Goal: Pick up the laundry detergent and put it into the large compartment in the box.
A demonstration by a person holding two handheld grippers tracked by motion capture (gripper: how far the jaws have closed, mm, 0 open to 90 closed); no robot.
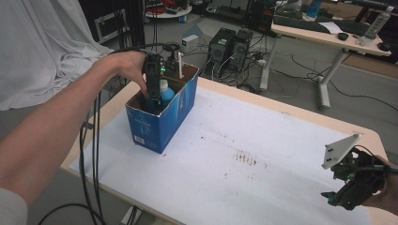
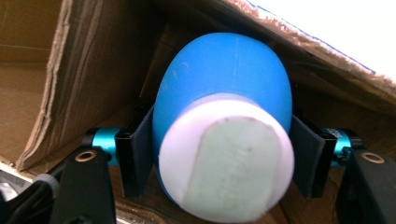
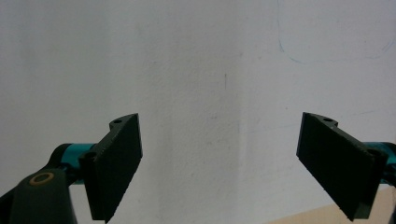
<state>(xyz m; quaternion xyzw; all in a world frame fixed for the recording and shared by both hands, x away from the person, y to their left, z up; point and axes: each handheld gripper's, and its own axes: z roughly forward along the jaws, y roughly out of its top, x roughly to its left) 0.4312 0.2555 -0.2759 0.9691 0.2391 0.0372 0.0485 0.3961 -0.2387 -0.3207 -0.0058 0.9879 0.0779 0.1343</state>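
Two grippers show: the left gripper [image 1: 152,91] reaches into the box [image 1: 159,123], its fingers [image 2: 137,156] flanking the bottle [image 2: 224,140]; whether they press it I cannot tell. Right gripper [image 1: 349,194] hangs over the desk [image 1: 244,140], released.

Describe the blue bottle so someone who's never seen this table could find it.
Find the blue cardboard box at the table's far left. Inside it stands the blue bottle, between the left tool's jaws; its white cap sets it apart from the white stick behind.

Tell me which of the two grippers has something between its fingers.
The left gripper, down inside the blue cardboard box: a blue bottle with white cap sits between its fingers. The right gripper is open over the white table.
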